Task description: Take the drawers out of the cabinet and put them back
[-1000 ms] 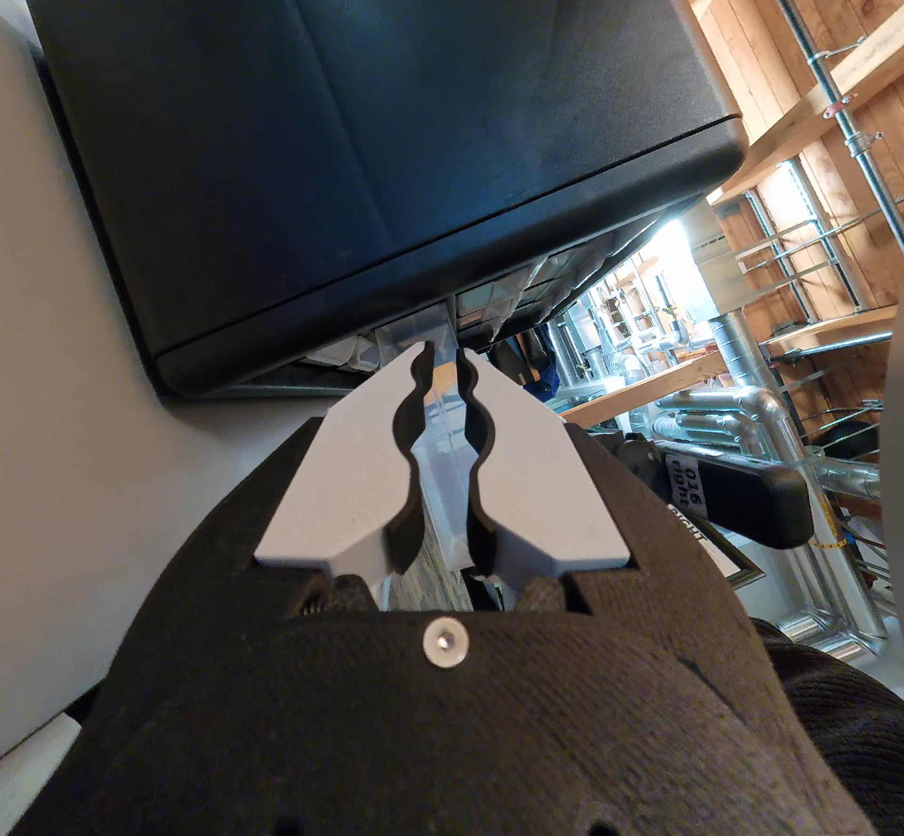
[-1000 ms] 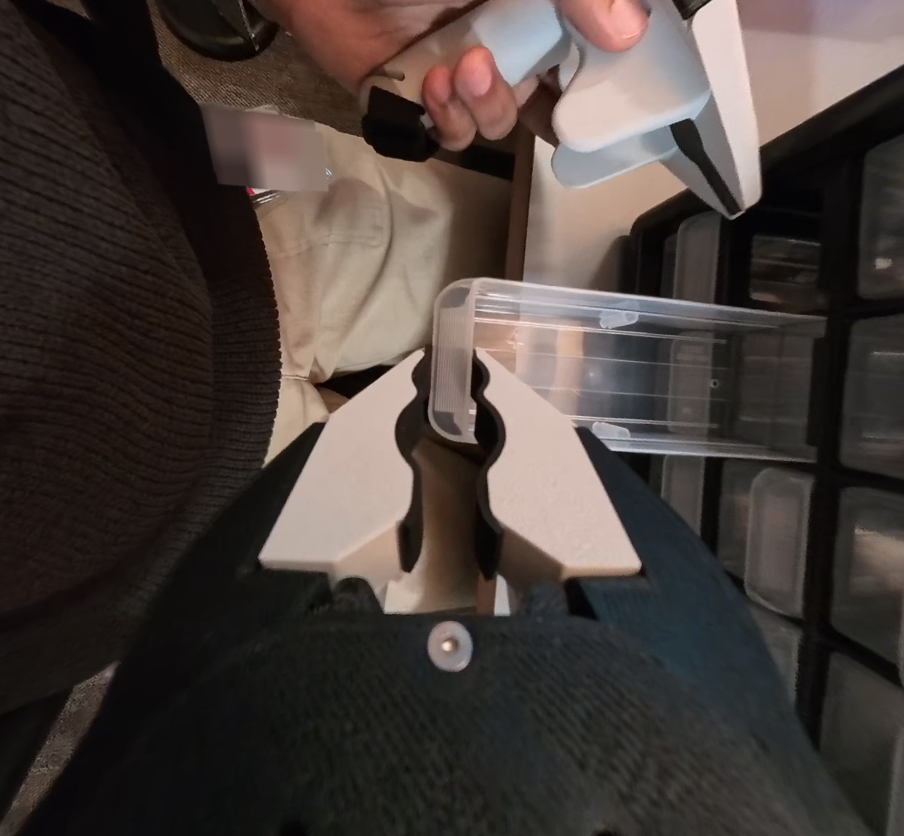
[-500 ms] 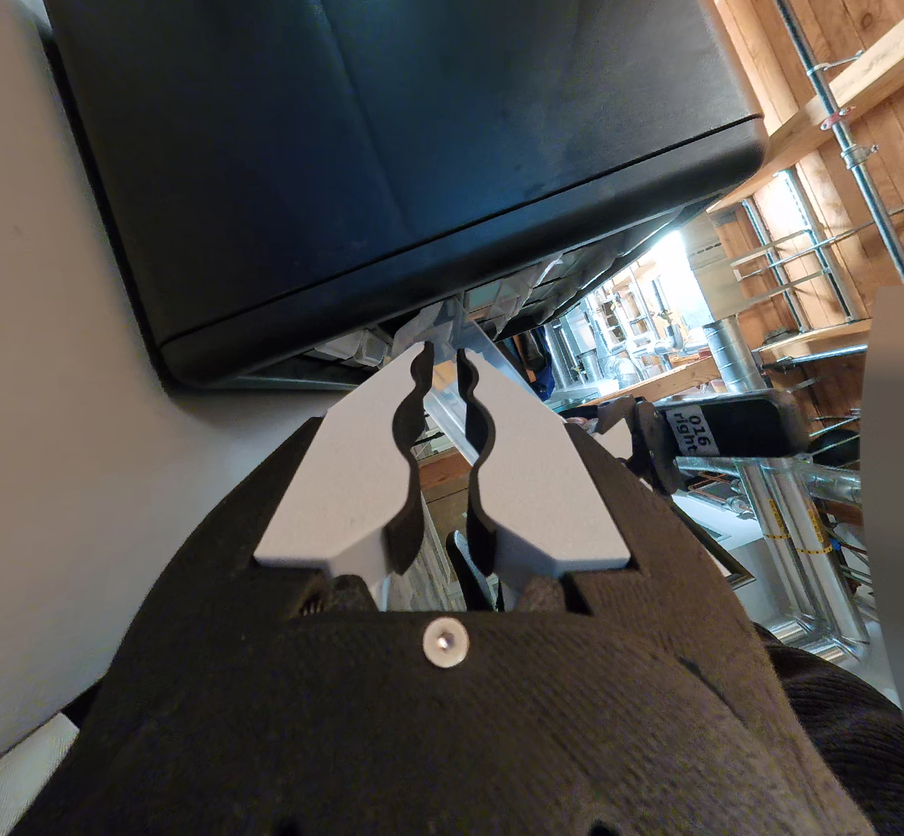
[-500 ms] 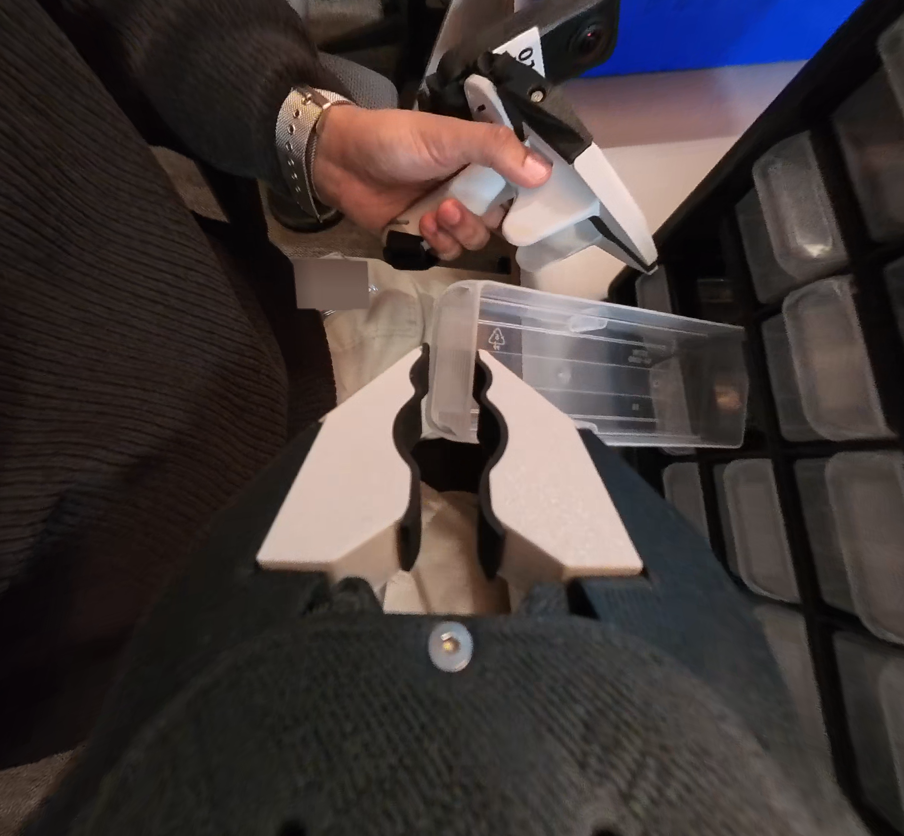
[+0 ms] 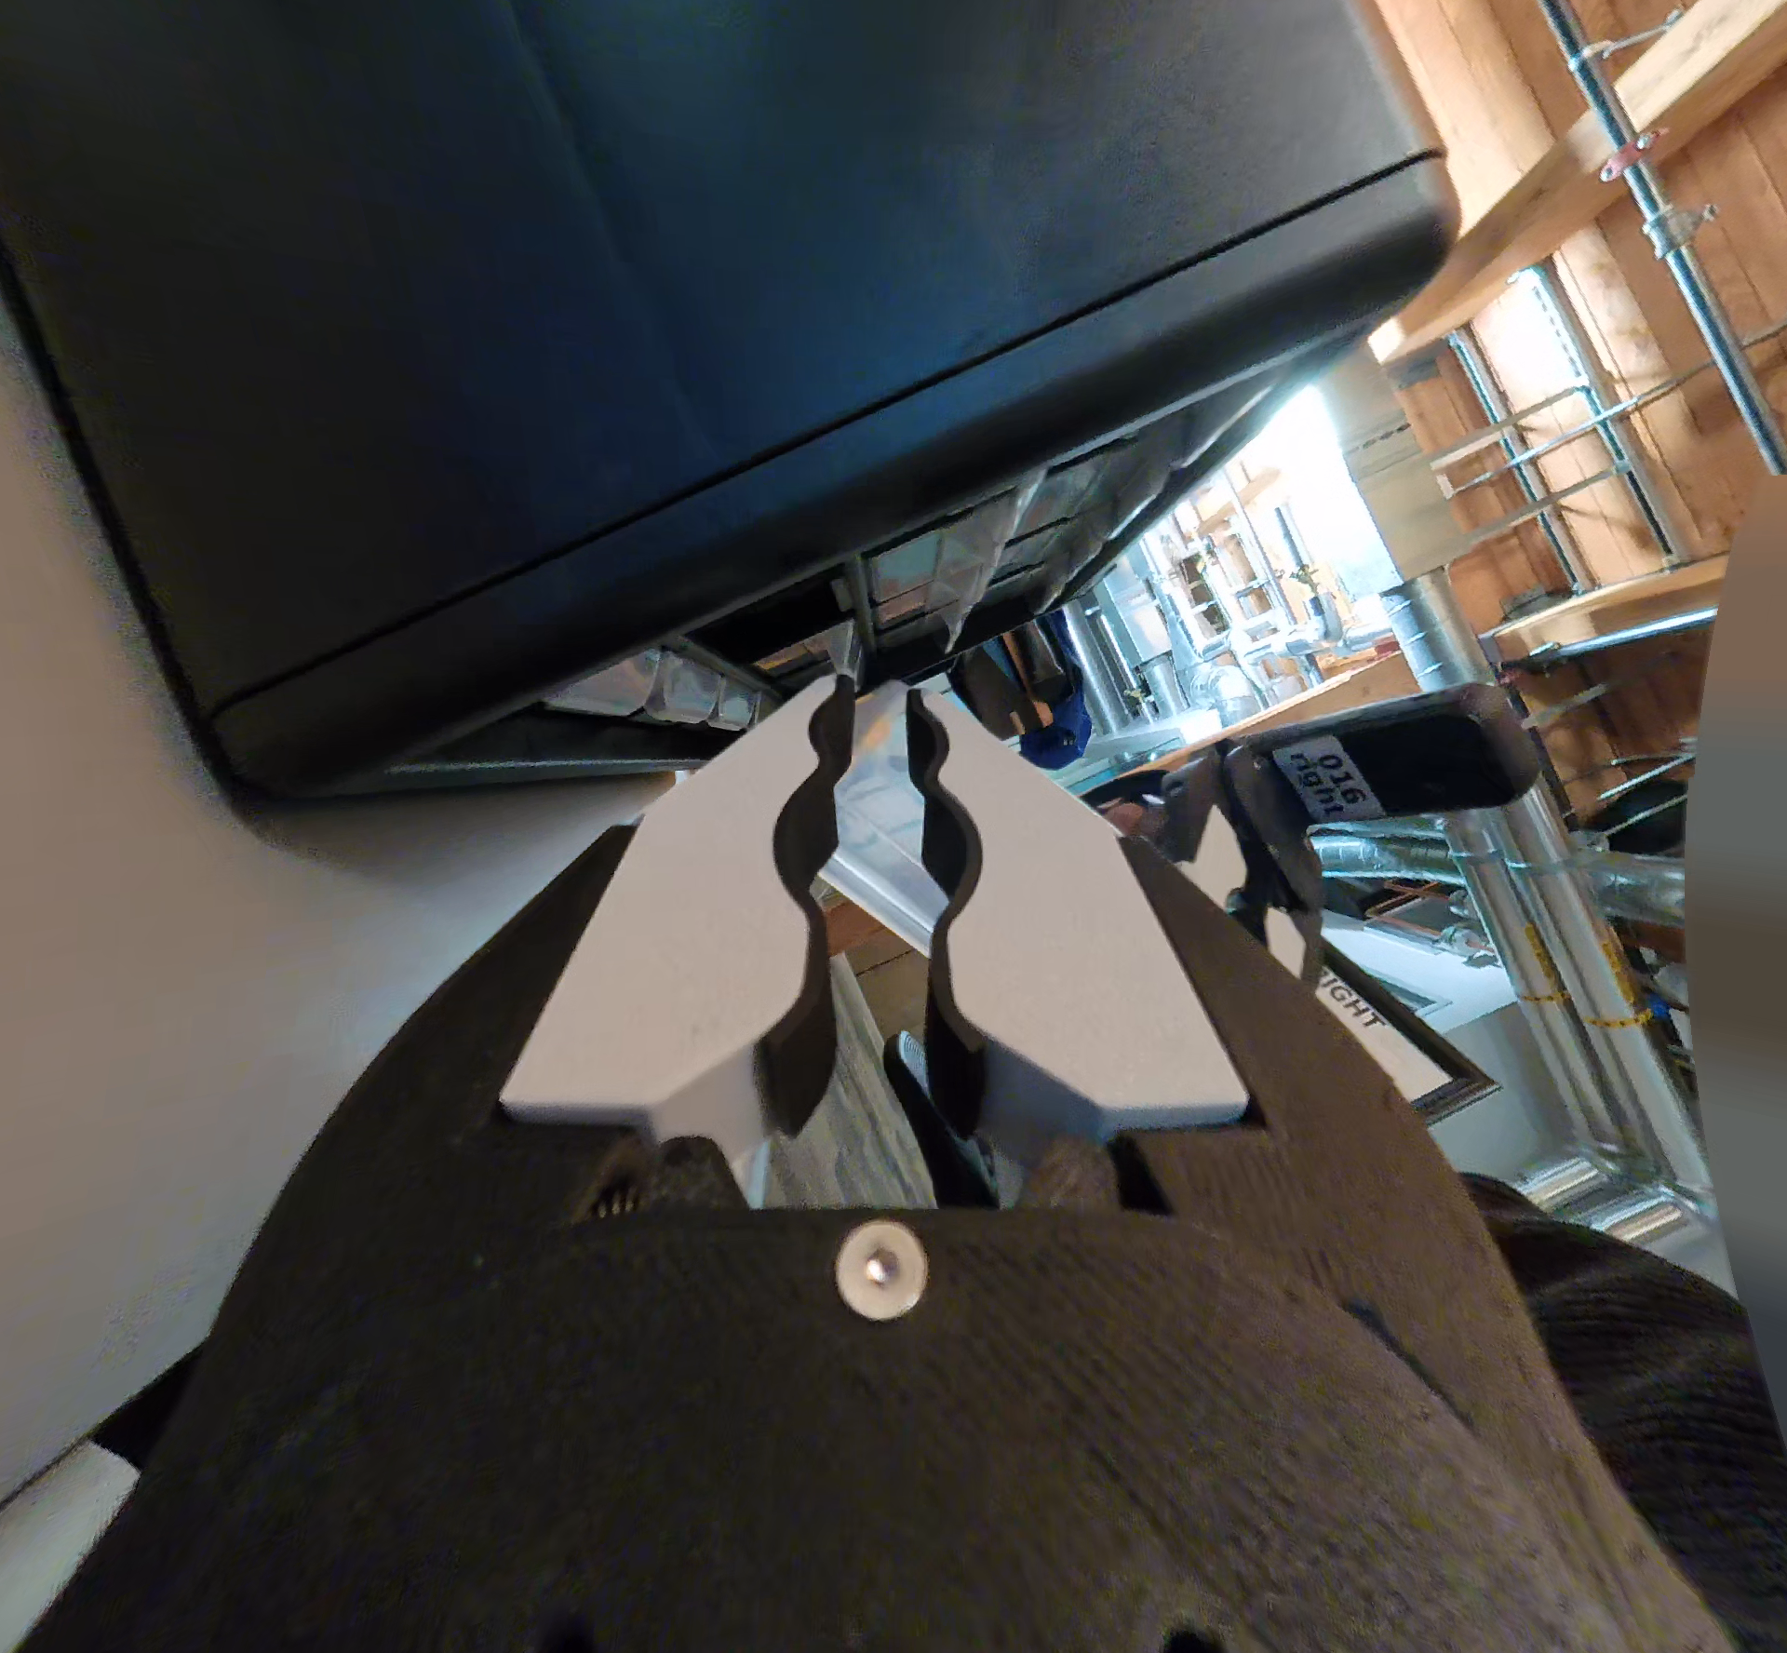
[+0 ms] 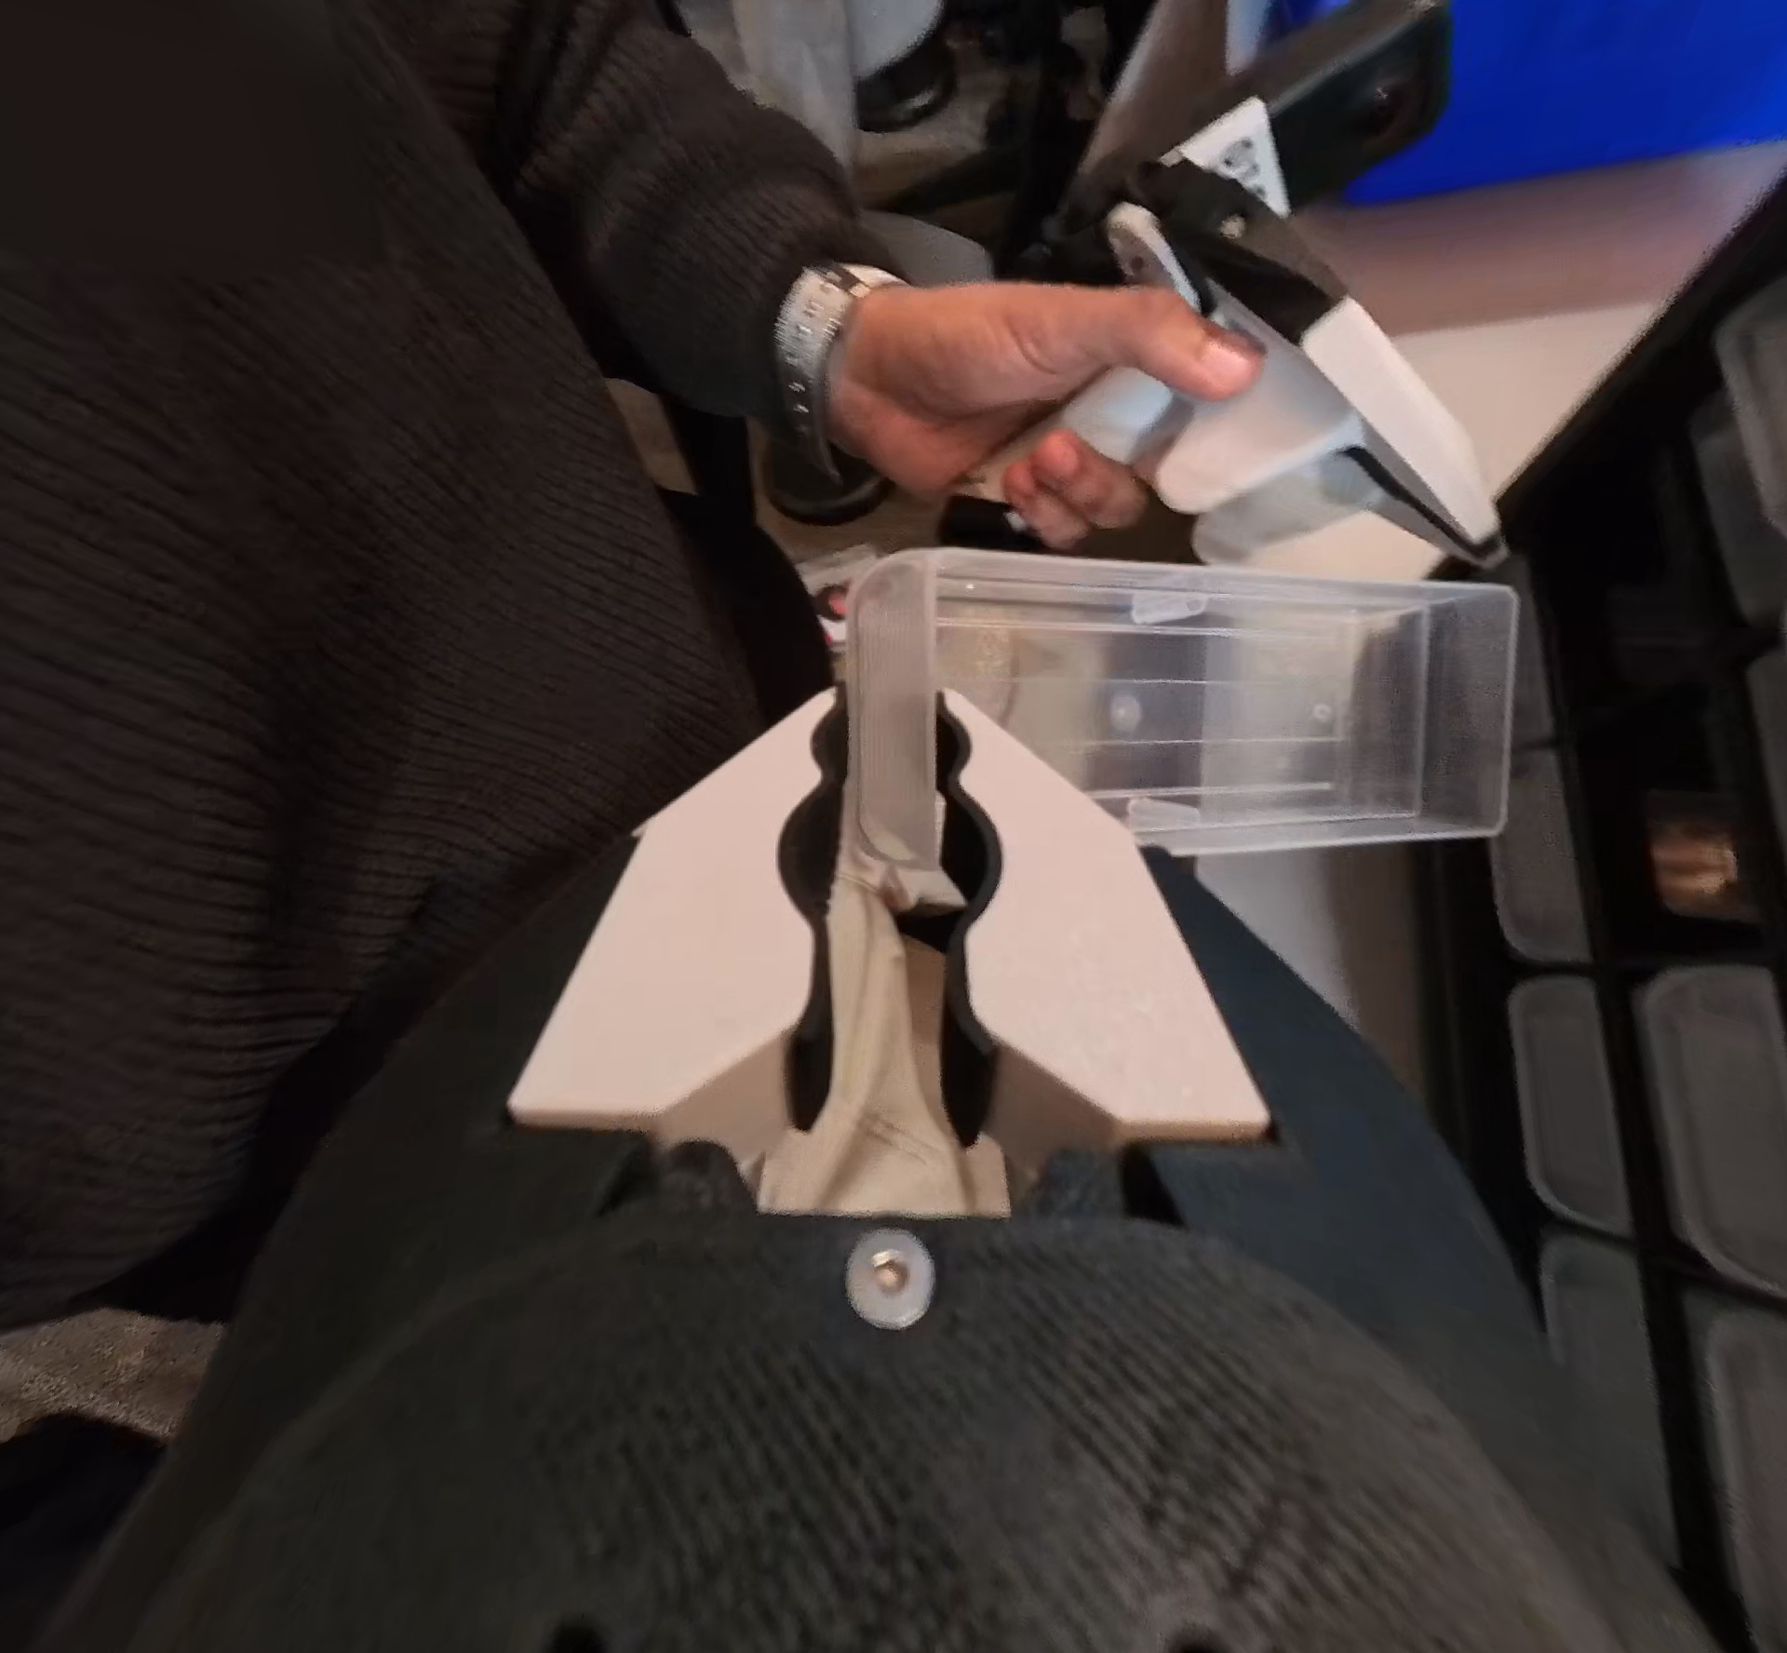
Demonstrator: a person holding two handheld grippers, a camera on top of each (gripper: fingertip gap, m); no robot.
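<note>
Beside cabinet (image 6: 1644, 736): clear drawer (image 6: 1160, 707) out, clamped by right gripper (image 6: 894, 736) fingers.
Left gripper (image 5: 875, 698): narrow, empty.
Risk: drawer twisting loose, thin front-lip hold.

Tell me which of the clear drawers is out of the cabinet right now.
The clear drawer clamped by its front handle in the right gripper; it hangs free, while the others sit in the black cabinet.

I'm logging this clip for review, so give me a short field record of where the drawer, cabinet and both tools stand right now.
drawer: clear plastic drawer, empty, fully out of the cabinet
held by: right tool, shut on the drawer's front lip
cabinet: black cabinet, rows of small drawers, right of the held drawer
left tool: left tool, narrowly parted, grips nothing, tips near the cabinet's edge
</note>
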